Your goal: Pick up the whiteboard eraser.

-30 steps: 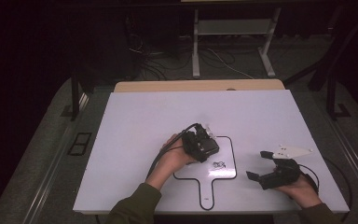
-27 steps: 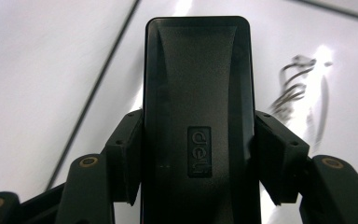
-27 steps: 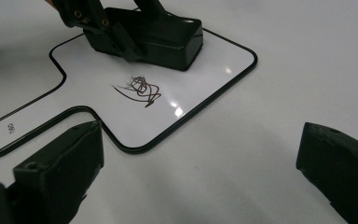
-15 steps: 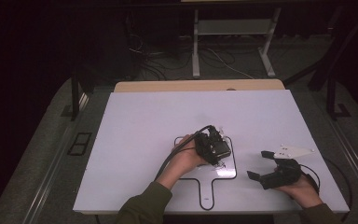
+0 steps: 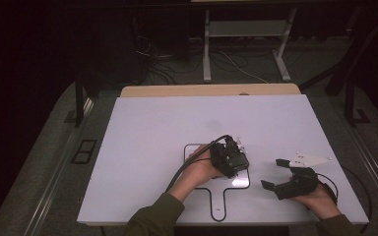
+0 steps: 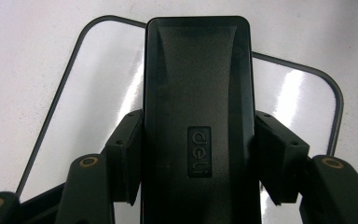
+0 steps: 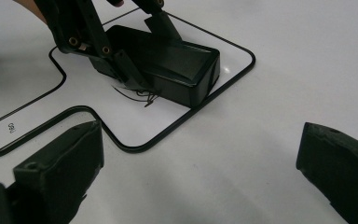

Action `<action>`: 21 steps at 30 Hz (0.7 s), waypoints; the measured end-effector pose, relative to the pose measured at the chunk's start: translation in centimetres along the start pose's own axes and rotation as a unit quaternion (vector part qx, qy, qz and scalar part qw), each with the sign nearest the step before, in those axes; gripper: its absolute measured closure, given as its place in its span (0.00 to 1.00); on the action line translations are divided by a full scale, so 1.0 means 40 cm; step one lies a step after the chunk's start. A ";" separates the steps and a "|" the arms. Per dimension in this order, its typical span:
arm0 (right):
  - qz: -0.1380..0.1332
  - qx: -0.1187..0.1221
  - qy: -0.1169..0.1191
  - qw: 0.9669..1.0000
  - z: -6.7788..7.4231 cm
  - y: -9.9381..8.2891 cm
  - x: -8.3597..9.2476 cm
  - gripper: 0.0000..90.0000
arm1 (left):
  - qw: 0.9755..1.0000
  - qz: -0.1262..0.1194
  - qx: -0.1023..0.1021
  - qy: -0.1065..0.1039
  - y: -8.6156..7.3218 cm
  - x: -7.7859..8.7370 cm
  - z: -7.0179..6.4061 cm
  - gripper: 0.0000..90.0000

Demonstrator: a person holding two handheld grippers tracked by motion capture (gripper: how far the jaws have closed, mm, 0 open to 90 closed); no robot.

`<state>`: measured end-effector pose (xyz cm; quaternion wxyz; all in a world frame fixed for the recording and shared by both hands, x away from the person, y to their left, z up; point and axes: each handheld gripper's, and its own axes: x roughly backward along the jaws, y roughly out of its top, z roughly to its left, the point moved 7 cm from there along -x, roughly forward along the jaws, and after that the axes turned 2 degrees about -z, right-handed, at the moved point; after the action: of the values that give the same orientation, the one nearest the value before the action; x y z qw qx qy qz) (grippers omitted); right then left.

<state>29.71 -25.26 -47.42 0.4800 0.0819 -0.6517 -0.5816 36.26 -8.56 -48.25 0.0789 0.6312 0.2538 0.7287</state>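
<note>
White table (image 5: pixel 152 137), left gripper (image 5: pixel 232 158) fingers clenched on black box (image 6: pixel 198 116), right gripper (image 5: pixel 281 178) fingers spread apart

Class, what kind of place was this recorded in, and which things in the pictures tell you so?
Probably a lab or recording workspace, not a home: a plain white table with a black outline marking a placement spot, loose cables on the floor behind it, and hand-held grippers, the left gripper clamping a black box.

A white tabletop (image 5: pixel 152 147) carries a black paddle-shaped outline (image 5: pixel 216 196) near its near edge, with a black box (image 7: pixel 168 65) inside it.
</note>
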 end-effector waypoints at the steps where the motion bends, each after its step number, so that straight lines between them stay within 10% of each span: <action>1: 0.000 0.000 0.000 1.000 0.000 0.000 0.000 0.00 | 1.000 -0.001 0.001 0.007 -0.002 0.001 0.009 0.43; 9: 0.001 0.001 -0.001 1.000 -0.001 -0.001 0.000 0.00 | 1.000 0.007 0.016 0.023 -0.032 0.015 0.045 0.43; 21: 0.001 0.001 -0.001 1.000 0.000 0.000 0.000 0.00 | 1.000 0.000 -0.004 -0.008 -0.009 0.007 -0.021 0.43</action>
<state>29.70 -25.27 -47.44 0.4796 0.0814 -0.6529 -0.5806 35.32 -8.36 -48.26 0.0831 0.6370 0.2503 0.7244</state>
